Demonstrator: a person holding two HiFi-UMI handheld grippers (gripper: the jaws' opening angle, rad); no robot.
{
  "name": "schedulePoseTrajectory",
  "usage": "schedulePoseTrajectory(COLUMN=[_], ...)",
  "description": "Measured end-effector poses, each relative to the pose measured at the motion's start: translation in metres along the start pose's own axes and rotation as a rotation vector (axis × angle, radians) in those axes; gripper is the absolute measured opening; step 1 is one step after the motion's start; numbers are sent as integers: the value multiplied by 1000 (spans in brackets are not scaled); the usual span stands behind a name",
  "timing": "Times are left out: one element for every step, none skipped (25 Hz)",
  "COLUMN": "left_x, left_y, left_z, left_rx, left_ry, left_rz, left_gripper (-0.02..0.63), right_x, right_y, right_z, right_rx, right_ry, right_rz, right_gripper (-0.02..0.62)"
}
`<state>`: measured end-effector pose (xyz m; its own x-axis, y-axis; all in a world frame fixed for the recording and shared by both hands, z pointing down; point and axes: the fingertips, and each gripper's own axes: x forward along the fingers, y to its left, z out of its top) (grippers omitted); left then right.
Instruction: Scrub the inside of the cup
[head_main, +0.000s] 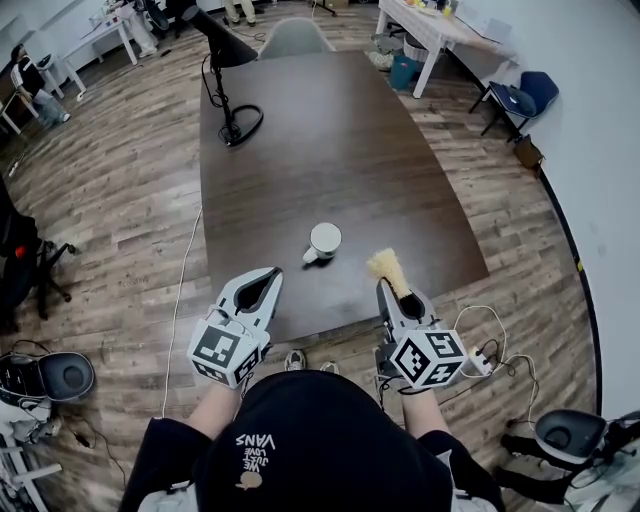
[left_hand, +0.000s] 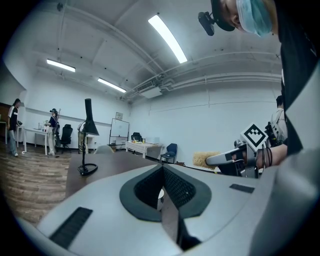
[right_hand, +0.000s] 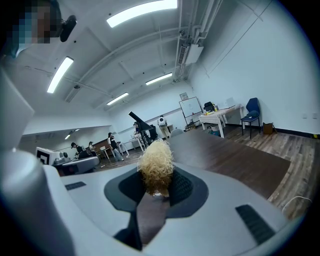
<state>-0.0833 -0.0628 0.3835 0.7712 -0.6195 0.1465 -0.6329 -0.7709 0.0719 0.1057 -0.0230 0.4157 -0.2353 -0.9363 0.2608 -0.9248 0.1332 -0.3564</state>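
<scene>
Head view: the white cup (head_main: 324, 241) stands upright on the dark surface (head_main: 330, 140), near its 6 o'clock edge, with its handle at about 7 o'clock. The left gripper (head_main: 268, 275) hovers at the cup's 8 o'clock, apart from it. Its fingers are pressed together with nothing between them. The right gripper (head_main: 386, 287) sits at the cup's 4 o'clock, its fingers clamped on a pale, fibrous scrubber (head_main: 386, 266) that sticks out past the tips. A desk lamp (head_main: 225, 60) stands at the surface's 11 o'clock corner.
</scene>
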Motion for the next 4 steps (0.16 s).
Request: schedulePoseTrajectory(left_x=[0,0,0,-1], left_y=[0,0,0,-1], left_z=[0,1,1,1], left_rx=[1,0,-1,-4], left_ry=[0,-1,-2,-4], left_rz=[-2,-4,-7,-9], left_gripper=[11,11,11,11], right_x=[0,-1,-1,-1], right_y=[0,0,0,1], right_z=[0,1,1,2], right_rx=[0,-1,-1,-2], right_ry=[0,-1,-2,-3], right_rz=[-1,-1,-1,-2], right_gripper=[100,100,100,100])
